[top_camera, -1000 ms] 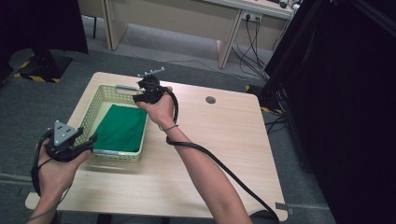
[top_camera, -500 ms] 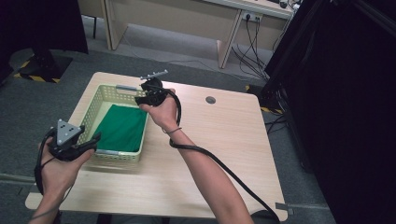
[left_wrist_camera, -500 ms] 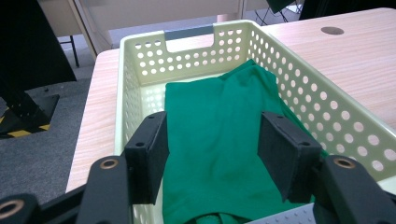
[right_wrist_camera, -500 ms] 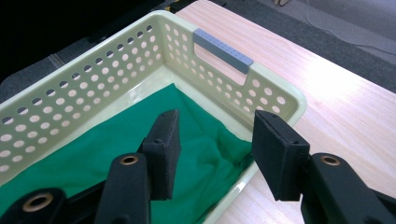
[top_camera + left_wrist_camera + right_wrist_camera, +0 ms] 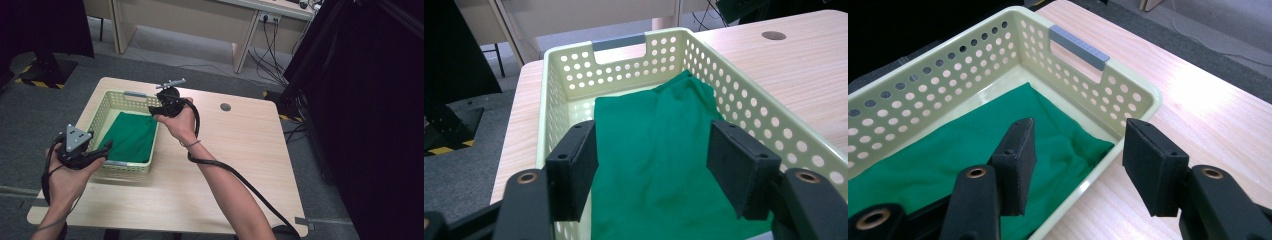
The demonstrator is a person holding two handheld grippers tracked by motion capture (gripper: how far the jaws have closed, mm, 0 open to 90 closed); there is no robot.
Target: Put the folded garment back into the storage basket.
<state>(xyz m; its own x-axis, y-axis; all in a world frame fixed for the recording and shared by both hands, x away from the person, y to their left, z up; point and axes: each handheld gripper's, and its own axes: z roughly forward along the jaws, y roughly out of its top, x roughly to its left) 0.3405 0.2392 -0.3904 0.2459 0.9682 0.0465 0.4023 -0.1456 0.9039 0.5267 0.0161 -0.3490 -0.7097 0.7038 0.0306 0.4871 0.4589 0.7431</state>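
Green cloth (image 5: pixel 131 136): soft, lightly creased fabric, lying flat on the floor of the basket and covering most of it; nothing holds it.
Left tongs (image 5: pixel 102 149): at the left of the high view, carried in the person's left hand (image 5: pixel 67 172) over the near end of the basket. Its black jaws stand apart and have just been opening; in the left gripper view they hang above the cloth with clear air between pads and fabric, gripping nothing (image 5: pixel 651 170).
Grey plate (image 5: pixel 77 136): three-cornered, flat, sitting on top of the left tongs.
Basket (image 5: pixel 102 117): pale yellow-green plastic, rectangular, with walls pierced by rows of round holes and a smooth rolled rim; it sits on the left part of the counter. A grey bar handle (image 5: pixel 1079 47) spans a cut-out in its far end wall.
Right tongs (image 5: pixel 153 111): held in the right hand (image 5: pixel 179 120) at the far right corner of the basket. Its jaws are also apart and have just been opening; in the right gripper view one jaw hangs over the cloth, the other over bare wood, with the basket rim below the gap (image 5: pixel 1078 167). Nothing is clamped.
Cable (image 5: pixel 235 175): black, trailing from the right tongs along the forearm.
Counter (image 5: pixel 250 145): light wood-grain top, smooth, with a round grey cable port (image 5: pixel 225 107) near its far edge.
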